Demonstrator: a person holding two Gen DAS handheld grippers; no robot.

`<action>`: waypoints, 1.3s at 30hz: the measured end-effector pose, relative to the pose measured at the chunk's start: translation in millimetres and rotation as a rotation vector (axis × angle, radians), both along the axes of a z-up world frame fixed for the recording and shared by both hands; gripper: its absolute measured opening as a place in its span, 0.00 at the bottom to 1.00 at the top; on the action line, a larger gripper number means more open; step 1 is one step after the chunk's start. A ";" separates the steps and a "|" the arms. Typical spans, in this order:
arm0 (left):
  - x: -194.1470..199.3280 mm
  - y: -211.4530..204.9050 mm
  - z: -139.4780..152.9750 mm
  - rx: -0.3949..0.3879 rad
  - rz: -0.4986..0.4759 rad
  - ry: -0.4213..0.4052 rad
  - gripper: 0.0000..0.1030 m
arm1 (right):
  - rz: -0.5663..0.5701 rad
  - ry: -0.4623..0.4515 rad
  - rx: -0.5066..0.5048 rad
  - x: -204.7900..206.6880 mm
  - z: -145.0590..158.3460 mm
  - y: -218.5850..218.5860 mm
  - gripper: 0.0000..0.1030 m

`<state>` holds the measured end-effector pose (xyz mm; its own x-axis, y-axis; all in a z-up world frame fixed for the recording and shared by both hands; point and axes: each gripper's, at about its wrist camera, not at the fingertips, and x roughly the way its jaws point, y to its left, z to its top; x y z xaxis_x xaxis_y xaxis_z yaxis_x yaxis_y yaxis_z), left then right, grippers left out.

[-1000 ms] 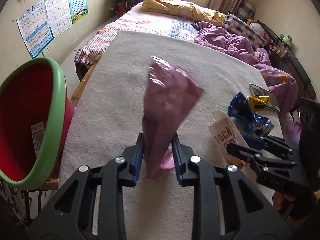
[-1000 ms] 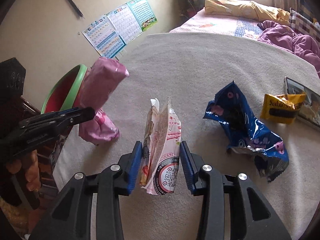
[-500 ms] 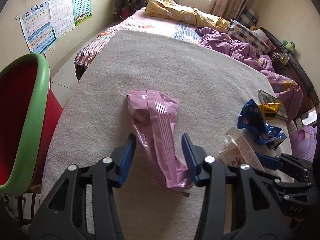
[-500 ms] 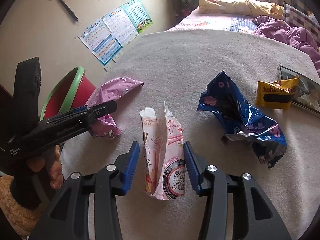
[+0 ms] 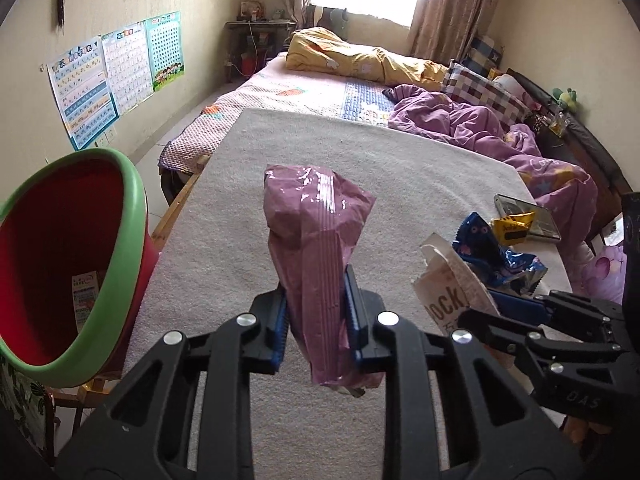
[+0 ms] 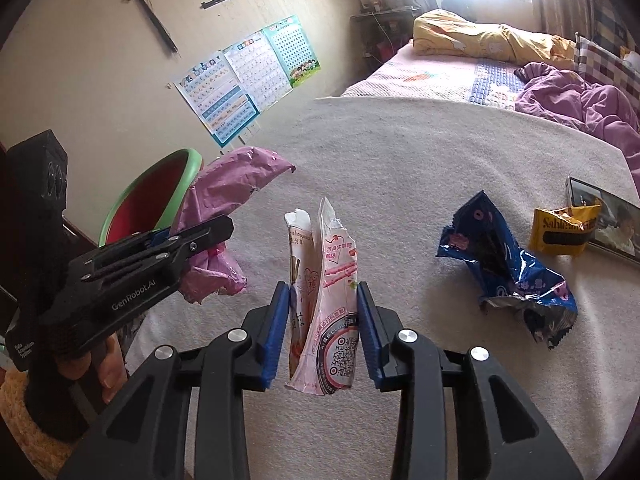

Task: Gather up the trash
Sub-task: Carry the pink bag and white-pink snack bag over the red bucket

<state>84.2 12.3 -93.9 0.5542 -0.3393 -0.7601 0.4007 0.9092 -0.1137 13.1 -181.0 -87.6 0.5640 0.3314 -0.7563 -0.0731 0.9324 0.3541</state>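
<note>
Two wrappers are in my grip at once. My left tongs (image 5: pixel 316 312) are closing, their blue pads already pressing on a pink plastic bag (image 5: pixel 316 248), which sticks up between them, clear of the cream-covered counter (image 5: pixel 248 208). My right tongs (image 6: pixel 323 320) are closing too, with a torn pink-and-white snack packet (image 6: pixel 328 304) standing upright between the pads, both sides touching it. To my left, beside the counter's edge, stands a red bin with a green rim (image 5: pixel 132 216), its mouth turned toward me, with a small label lying inside. Further right on the counter lie a crumpled blue wrapper (image 6: pixel 504 260) and, just past it, a small yellow packet (image 6: pixel 564 228) that leans against a framed picture (image 6: pixel 612 220). Beyond the counter is a bed (image 5: pixel 320 92) with a yellow quilt and a purple one, and charts (image 5: pixel 116 72) hang on the wall.
</note>
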 end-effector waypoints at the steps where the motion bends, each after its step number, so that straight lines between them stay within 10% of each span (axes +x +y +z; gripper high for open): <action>1: -0.6 0.8 0.5 0.002 -0.001 -0.002 0.22 | 0.003 -0.002 0.000 0.4 1.1 3.2 0.32; 39: 21.4 175.9 36.4 -0.012 0.183 -0.078 0.22 | 0.167 -0.094 0.008 71.2 36.9 158.8 0.34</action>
